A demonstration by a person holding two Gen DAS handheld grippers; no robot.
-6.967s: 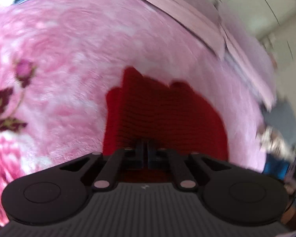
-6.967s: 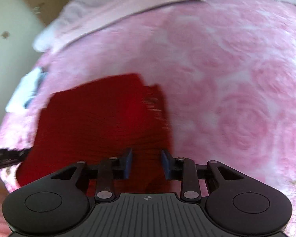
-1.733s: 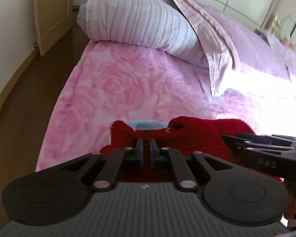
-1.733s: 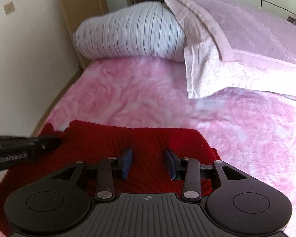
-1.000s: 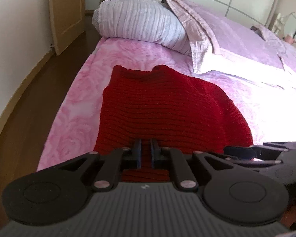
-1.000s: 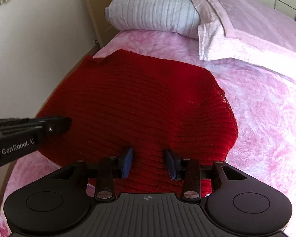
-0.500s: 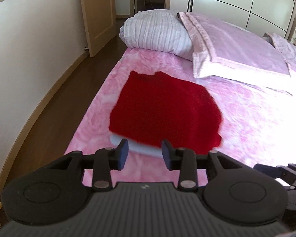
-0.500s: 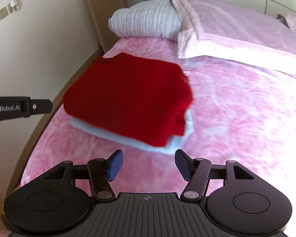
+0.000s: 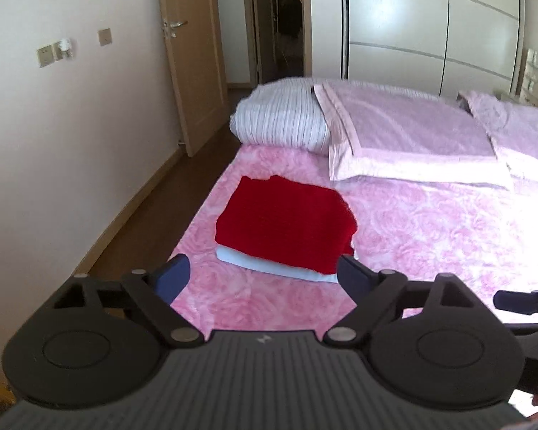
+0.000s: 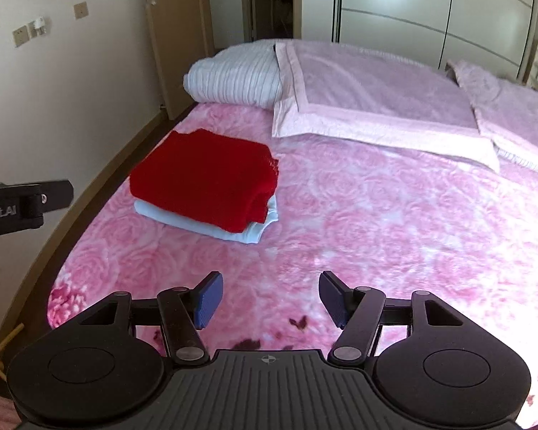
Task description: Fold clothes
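Note:
A folded red knit sweater (image 9: 287, 224) (image 10: 204, 182) lies on top of a folded light blue garment (image 9: 269, 268) (image 10: 240, 234) near the left edge of the pink rose-patterned bed (image 9: 430, 236) (image 10: 394, 236). My left gripper (image 9: 258, 276) hangs open well back from the stack, nothing between its fingers. My right gripper (image 10: 267, 299) is open too, above the bare blanket in front of the stack. The left gripper's body (image 10: 21, 204) shows at the left edge of the right wrist view.
A striped pillow (image 9: 279, 122) (image 10: 233, 79) and a pale purple folded quilt (image 9: 409, 139) (image 10: 376, 100) lie beyond the stack. A wall, wooden floor (image 9: 136, 208) and door (image 9: 193, 53) run along the bed's left side. White wardrobes (image 9: 430, 28) stand at the back.
Both grippers let go of the red sweater, which now rests on the blue garment, and have drawn back and up from the stack, jaws opened wider.

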